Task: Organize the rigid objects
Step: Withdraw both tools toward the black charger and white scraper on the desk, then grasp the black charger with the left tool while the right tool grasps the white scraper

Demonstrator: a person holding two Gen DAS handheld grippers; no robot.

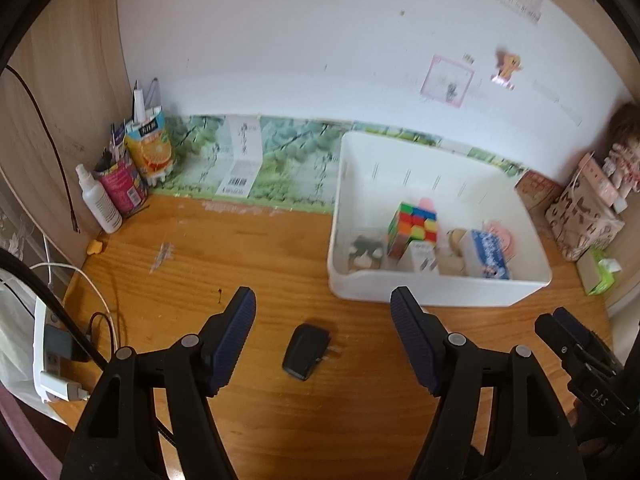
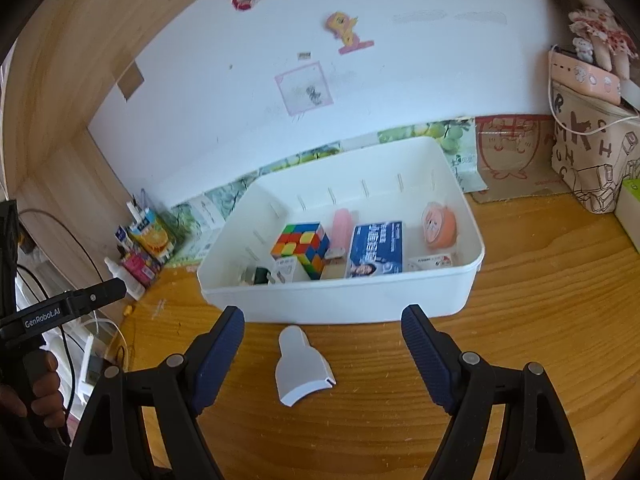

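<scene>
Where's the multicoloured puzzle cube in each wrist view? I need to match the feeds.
Left wrist: multicoloured puzzle cube right of centre, inside the white plastic bin.
Right wrist: the cube sits centre, in the bin's left half.
Shared landmark: orange juice carton by the left wall.

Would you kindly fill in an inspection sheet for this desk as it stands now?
Surface: wooden desk, scuffed and marked.
Job's things: white bin holds a puzzle cube, blue box and other small items; black charger and white scoop-shaped piece lie loose in front of it.
Clutter: spray bottle and juice carton in the left corner.
Grippers: left gripper open over the charger; right gripper open over the white piece.
Cables: power strip with plugged leads at the left edge.
Surroundings: white wall with stickers.
</scene>
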